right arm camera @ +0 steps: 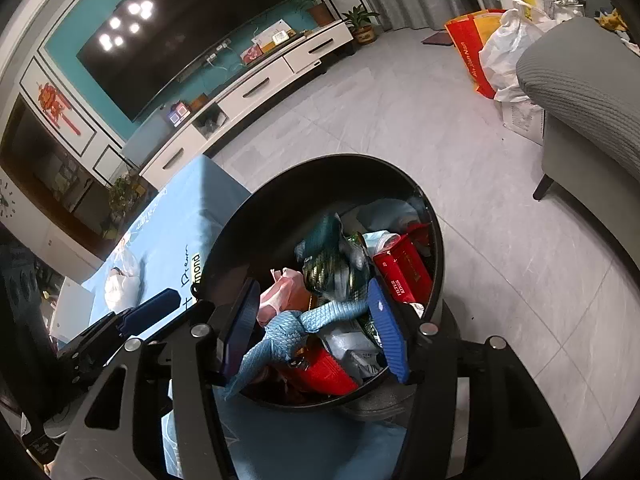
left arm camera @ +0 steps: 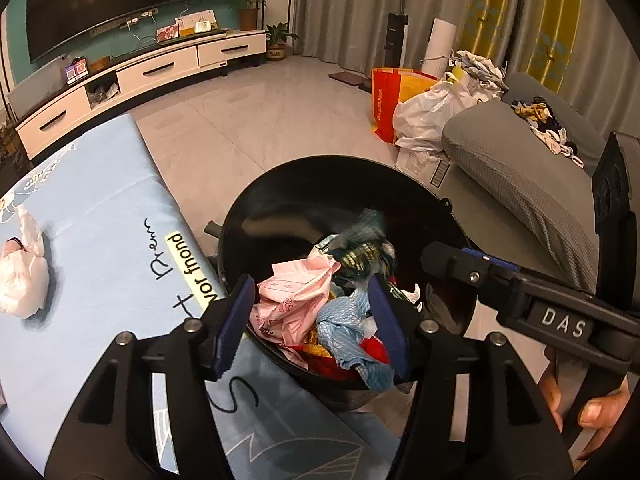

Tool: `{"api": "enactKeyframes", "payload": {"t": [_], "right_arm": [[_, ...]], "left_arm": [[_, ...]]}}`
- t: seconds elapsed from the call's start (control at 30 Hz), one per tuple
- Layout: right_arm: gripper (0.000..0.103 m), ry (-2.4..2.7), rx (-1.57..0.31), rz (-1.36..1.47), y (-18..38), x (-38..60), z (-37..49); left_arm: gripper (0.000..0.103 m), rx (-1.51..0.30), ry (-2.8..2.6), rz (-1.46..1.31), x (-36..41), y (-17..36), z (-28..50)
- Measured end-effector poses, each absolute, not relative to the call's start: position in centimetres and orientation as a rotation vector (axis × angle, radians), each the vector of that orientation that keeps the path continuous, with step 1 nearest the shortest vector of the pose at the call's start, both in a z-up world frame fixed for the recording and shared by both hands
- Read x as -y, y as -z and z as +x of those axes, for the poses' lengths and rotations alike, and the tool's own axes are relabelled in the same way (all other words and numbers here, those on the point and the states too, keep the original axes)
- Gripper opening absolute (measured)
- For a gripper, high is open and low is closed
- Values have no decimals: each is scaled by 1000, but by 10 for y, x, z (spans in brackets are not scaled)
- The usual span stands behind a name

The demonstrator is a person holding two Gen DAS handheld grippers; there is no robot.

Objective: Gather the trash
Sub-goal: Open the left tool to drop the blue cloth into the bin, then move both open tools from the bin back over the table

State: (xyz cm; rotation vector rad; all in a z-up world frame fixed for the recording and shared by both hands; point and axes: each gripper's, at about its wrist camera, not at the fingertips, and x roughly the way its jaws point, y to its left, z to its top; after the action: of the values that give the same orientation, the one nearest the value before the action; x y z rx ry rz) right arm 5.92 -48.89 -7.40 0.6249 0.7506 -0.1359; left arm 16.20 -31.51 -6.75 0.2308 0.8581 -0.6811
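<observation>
A round black trash bin (left arm camera: 288,184) (right arm camera: 288,188) stands beside the blue-covered table (left arm camera: 100,208) (right arm camera: 180,216). It holds a pink wrapper (left arm camera: 292,296) (right arm camera: 280,296), a blue mesh cloth (left arm camera: 344,320) (right arm camera: 304,324), a green wrapper (right arm camera: 332,268) and a red box (right arm camera: 404,272). My left gripper (left arm camera: 312,324) is open over the bin, holding nothing. My right gripper (right arm camera: 312,328) is open over the bin too; it also shows in the left wrist view (left arm camera: 472,264). A crumpled white plastic bag (left arm camera: 20,276) (right arm camera: 120,280) lies on the table.
A grey sofa (left arm camera: 520,176) (right arm camera: 580,80) stands right of the bin. Full bags, white (left arm camera: 428,112) and red (left arm camera: 388,100), sit on the floor by it. A white TV cabinet (left arm camera: 152,72) and TV line the far wall. Tiled floor (left arm camera: 260,120) lies between.
</observation>
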Motion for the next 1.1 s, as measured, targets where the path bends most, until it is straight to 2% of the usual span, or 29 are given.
{"api": "enactKeyframes", "payload": {"t": [0.2, 0.37, 0.57, 0.67, 0.87, 1.1], "right_arm": [[64, 135, -732, 627, 63, 485, 50], [72, 135, -718, 624, 51, 479, 41], [78, 134, -717, 622, 36, 469, 28], [86, 136, -716, 616, 30, 463, 21], [89, 115, -721, 568, 16, 443, 8], [97, 76, -720, 512, 1, 420, -5]], "left_arm": [[74, -841, 674, 218, 304, 59, 155], [89, -819, 657, 206, 291, 47, 145], [99, -787, 641, 191, 277, 29, 127], [100, -773, 631, 184, 267, 21, 119], [100, -756, 598, 166, 244, 9, 99], [100, -726, 573, 146, 216, -1, 71]]}}
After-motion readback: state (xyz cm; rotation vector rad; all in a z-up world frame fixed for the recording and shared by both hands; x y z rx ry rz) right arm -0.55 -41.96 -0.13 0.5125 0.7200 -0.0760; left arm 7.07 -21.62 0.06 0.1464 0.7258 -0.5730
